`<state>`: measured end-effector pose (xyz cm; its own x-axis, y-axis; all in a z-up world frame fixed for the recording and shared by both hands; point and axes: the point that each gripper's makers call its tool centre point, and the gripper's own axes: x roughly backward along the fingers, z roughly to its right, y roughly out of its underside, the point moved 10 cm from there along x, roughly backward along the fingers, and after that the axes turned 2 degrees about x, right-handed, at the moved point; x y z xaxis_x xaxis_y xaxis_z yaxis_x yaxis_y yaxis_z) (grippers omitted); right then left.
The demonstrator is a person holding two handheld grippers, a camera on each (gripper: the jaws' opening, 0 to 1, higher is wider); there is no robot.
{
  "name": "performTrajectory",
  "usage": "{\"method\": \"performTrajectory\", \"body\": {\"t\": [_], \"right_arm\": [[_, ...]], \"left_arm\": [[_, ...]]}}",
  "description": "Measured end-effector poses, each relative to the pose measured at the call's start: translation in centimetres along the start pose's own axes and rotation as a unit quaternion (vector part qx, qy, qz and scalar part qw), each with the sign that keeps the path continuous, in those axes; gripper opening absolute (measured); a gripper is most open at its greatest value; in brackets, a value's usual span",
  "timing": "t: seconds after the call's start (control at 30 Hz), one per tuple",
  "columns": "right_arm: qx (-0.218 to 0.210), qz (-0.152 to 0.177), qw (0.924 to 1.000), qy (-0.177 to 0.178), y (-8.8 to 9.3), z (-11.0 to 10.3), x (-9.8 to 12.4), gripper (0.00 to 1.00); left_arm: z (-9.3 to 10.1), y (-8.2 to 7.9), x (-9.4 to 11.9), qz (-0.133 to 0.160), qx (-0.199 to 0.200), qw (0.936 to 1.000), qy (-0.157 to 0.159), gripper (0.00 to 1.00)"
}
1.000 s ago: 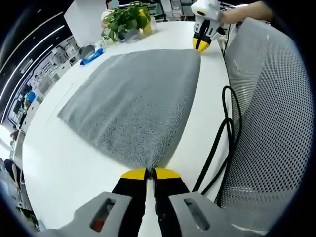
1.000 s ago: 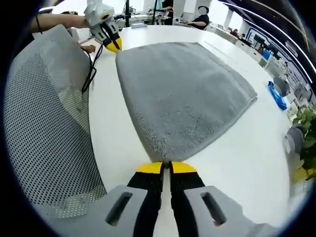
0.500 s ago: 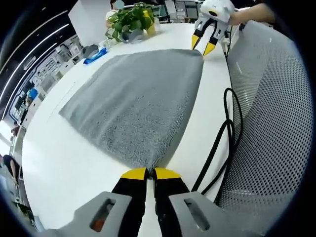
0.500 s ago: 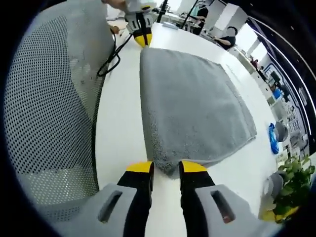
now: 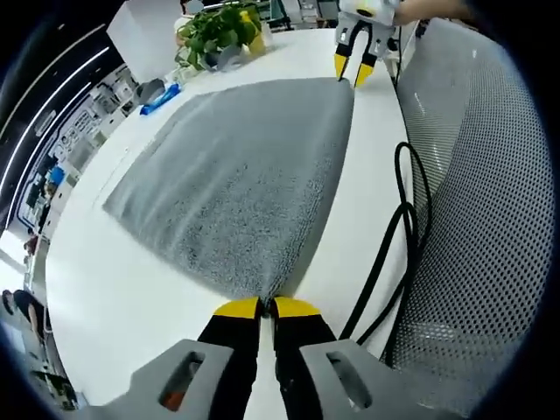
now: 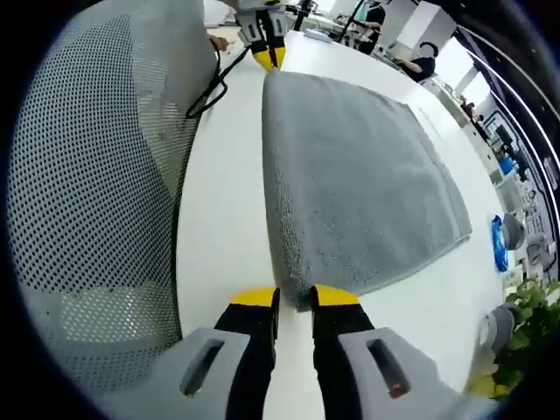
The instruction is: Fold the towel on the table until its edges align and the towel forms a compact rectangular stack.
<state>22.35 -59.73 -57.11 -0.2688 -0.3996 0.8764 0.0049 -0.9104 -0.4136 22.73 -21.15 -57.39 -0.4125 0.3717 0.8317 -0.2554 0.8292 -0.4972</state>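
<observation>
A grey towel [image 5: 236,166] lies spread flat on the white table [image 5: 96,280]. My left gripper [image 5: 265,304] is shut on the towel's near corner. At the towel's far corner my right gripper [image 5: 348,73] stands with its yellow tips apart. In the right gripper view the towel [image 6: 359,184] runs away from my right gripper [image 6: 295,299], whose jaws are open with the towel's corner lying between them. At the far corner, my left gripper [image 6: 271,59] pinches the cloth.
A mesh chair back [image 5: 481,201] [image 6: 96,175] runs along the table's edge, with a black cable [image 5: 385,245] looping beside it. A potted plant [image 5: 214,31] and a blue object [image 5: 162,98] sit beyond the towel. A person sits far off.
My right gripper, shut on its towel corner a second ago, has opened and let it go; its jaws now stand a little narrower than half a second ago. The left stays shut.
</observation>
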Motion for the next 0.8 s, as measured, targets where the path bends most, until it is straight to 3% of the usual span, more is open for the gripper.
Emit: {"method": "performTrajectory", "body": {"t": [0.07,0.2,0.23,0.37,0.47,0.5,0.73,0.8], "right_arm": [[-0.008,-0.005,1.0000,0.002,0.2,0.0,-0.3,0.05],[-0.099,0.017,0.9949,0.003,0.2,0.4,-0.2,0.01],[-0.134,0.024,0.9907,0.000,0.4,0.5,-0.2,0.00],[-0.200,0.056,0.9783,0.000,0.8,0.5,0.2,0.00],[-0.249,0.093,0.9640,0.010,1.1,0.4,1.2,0.00],[-0.260,0.105,0.9599,0.014,1.1,0.3,1.5,0.00],[-0.337,0.188,0.9216,0.045,0.6,0.5,3.9,0.00],[-0.337,0.196,0.9191,0.054,0.5,0.6,4.6,0.00]], "left_arm": [[0.1,0.1,0.0,0.004,0.007,0.9999,-0.006,0.05],[0.1,0.4,0.1,0.021,0.045,0.9987,-0.014,0.05],[0.2,0.5,0.1,0.027,0.059,0.9977,-0.018,0.04],[0.4,1.0,0.5,0.055,0.127,0.9897,-0.036,0.03],[0.5,0.6,1.4,0.081,0.136,0.9863,-0.045,0.03],[0.5,0.3,1.8,0.101,0.143,0.9833,-0.050,0.03],[0.1,-1.1,4.0,0.168,0.194,0.9644,-0.064,0.03],[0.0,-1.4,4.6,0.177,0.197,0.9619,-0.068,0.03]]}}
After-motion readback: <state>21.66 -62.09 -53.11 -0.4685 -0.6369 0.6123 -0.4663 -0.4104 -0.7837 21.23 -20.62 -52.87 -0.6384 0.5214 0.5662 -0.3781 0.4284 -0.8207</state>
